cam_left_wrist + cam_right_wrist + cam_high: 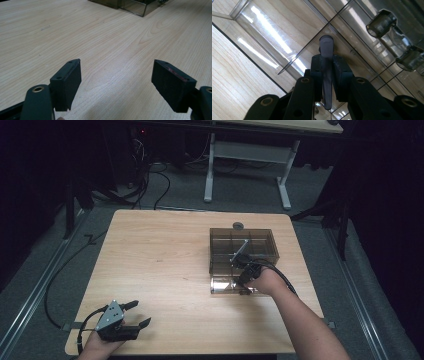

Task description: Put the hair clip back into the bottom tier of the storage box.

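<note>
The right gripper (327, 71) is clamped on a thin grey stick (326, 75) that rises between its jaws over the smoky clear compartment box (215, 251) on the table (160, 270).

No lettering, label, brand mark or number can be read anywhere on the wooden table (165, 270). The smoky clear compartment box (243, 251) carries no legible print on its walls or dividers. The black gripper pads (67, 82) are likewise unmarked.
</note>
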Available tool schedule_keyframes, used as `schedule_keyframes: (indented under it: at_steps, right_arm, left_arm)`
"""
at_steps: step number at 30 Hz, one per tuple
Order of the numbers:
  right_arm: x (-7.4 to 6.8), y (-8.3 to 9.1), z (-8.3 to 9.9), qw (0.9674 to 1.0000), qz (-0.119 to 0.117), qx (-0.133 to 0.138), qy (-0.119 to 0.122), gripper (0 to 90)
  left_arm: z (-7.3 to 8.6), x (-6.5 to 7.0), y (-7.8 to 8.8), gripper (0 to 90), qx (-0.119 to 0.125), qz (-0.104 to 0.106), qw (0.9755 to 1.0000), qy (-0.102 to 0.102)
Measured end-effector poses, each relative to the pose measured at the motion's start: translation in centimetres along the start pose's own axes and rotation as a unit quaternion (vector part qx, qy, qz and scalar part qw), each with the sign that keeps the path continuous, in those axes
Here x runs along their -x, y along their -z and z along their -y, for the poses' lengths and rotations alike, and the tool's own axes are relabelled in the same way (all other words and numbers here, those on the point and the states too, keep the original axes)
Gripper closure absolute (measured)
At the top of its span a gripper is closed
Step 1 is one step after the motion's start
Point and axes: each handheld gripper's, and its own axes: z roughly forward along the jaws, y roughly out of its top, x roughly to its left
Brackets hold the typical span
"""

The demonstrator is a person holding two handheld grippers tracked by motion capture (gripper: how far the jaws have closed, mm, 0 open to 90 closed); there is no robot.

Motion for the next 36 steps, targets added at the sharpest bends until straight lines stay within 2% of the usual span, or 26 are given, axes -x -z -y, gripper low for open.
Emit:
schedule_keyframes:
  at_steps: [3,5,9,11,12,15,18,19,21,22,23,24,26,27,28,30,34,35,36]
  right_arm:
    - [0.1,0.0,0.0,1.0,-0.001,0.003,0.009,77.6]
    - [0.0,0.1,0.0,1.0,0.0,0.001,-0.003,76.9]
    - [0.2,0.5,0.1,1.0,-0.002,0.004,-0.005,75.3]
    - [0.1,0.9,0.1,0.9998,-0.004,0.002,-0.022,75.1]
    - [0.2,1.0,0.2,0.9998,-0.005,0.006,-0.016,75.1]
    - [0.3,1.5,0.3,0.9996,-0.006,0.008,-0.025,74.9]
    - [0.5,1.8,0.6,0.9997,-0.005,0.015,-0.019,74.8]
    - [0.4,2.0,0.7,0.9994,-0.005,0.011,-0.033,74.8]
    - [0.5,2.3,0.9,0.9993,-0.004,0.014,-0.033,74.8]
    - [0.8,2.4,1.0,0.9996,-0.003,0.019,-0.021,74.8]
    - [0.6,2.5,1.1,0.9993,-0.002,0.015,-0.035,74.8]
    - [0.7,2.6,1.2,0.9995,-0.003,0.017,-0.028,74.8]
    - [0.5,2.8,1.4,0.9991,-0.003,0.014,-0.039,74.8]
    - [0.5,2.9,1.5,0.9994,-0.001,0.019,-0.028,74.8]
    - [0.3,3.1,1.6,0.9991,-0.002,0.014,-0.04,74.8]
    - [0.2,3.3,1.8,0.9994,-0.001,0.019,-0.03,74.9]
    - [-0.1,3.9,2.5,0.9992,0.0,0.021,-0.033,75.0]
    - [-0.2,4.1,2.7,0.999,0.002,0.019,-0.04,75.1]
    - [-0.2,4.2,2.9,0.9991,0.003,0.023,-0.035,75.1]
  left_arm:
    - [0.0,0.0,0.0,24.4,0.0,0.0,1.0,0.0]
    - [0.0,0.0,0.0,24.4,0.0,0.001,1.0,0.001]
    - [0.0,0.0,0.0,24.4,0.0,0.001,1.0,0.002]
    - [0.0,0.0,0.0,24.4,-0.001,0.0,1.0,0.002]
    - [0.0,0.0,0.0,24.4,-0.001,0.0,1.0,0.001]
    - [0.0,0.0,0.0,24.4,0.0,0.0,1.0,0.001]
    - [0.0,0.0,0.0,24.4,0.0,0.0,1.0,0.001]
    - [0.0,0.0,0.0,24.4,0.0,-0.001,1.0,0.0]
    - [0.0,0.0,0.0,24.4,0.0,0.0,1.0,0.001]
    - [0.0,0.0,0.0,24.4,0.0,0.0,1.0,0.001]
    - [0.0,0.0,0.0,24.4,0.0,0.0,1.0,0.001]
    - [0.0,0.0,0.0,24.4,0.0,0.0,1.0,0.001]
    - [0.0,0.0,0.0,24.4,-0.001,0.0,1.0,0.002]
    - [0.0,0.0,0.0,24.4,-0.001,0.0,1.0,0.001]
    - [0.0,0.0,0.0,24.4,-0.001,0.0,1.0,0.001]
    - [0.0,0.0,0.0,24.5,-0.002,-0.001,1.0,0.0]
    - [0.0,0.0,0.0,24.4,-0.002,-0.001,1.0,0.0]
    - [0.0,0.0,0.0,24.4,-0.002,-0.001,1.0,-0.001]
    - [0.0,0.0,0.0,24.4,-0.002,-0.001,1.0,-0.001]
